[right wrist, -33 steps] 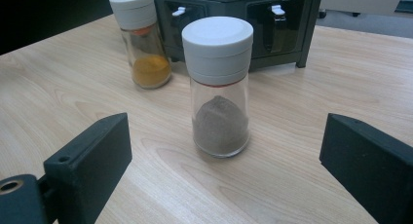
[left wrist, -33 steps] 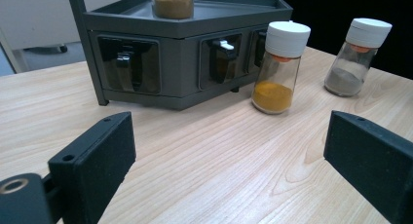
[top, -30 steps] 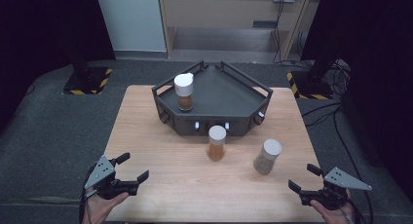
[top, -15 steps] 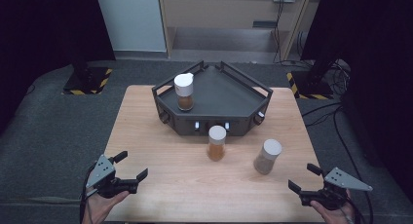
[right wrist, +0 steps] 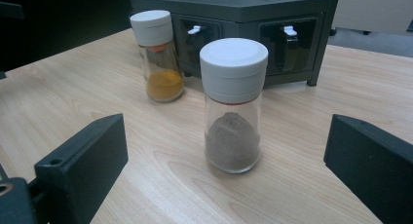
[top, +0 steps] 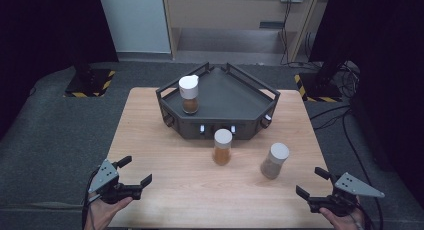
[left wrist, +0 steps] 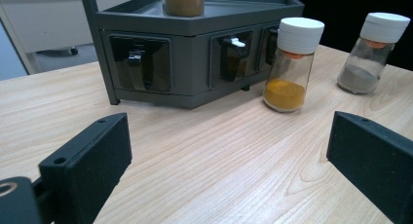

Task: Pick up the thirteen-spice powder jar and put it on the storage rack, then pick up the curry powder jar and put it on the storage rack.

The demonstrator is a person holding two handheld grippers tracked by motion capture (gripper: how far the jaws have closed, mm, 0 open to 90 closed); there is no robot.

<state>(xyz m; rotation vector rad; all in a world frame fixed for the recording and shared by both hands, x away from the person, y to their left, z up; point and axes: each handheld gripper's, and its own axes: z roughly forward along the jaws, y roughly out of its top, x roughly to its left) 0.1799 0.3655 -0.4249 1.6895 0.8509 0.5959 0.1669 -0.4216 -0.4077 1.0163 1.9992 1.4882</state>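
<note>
Spice jars are the work here: a grey-powder jar [right wrist: 232, 104] stands upright straight ahead of the right gripper [top: 320, 186], lined up with the gap between its wide-spread jaws, and an orange-powder jar [left wrist: 291, 63] stands ahead and to the right of the left gripper [top: 135, 172], also spread wide and holding nothing. Compared with a second ago, nothing on the table has shifted; the left gripper has only drifted slightly, so no reach has begun. A third jar [top: 189, 94] sits on the dark corner rack [top: 260, 107]. Its lid is cut off in the left gripper view, and the jars' labels cannot be made out.
</note>
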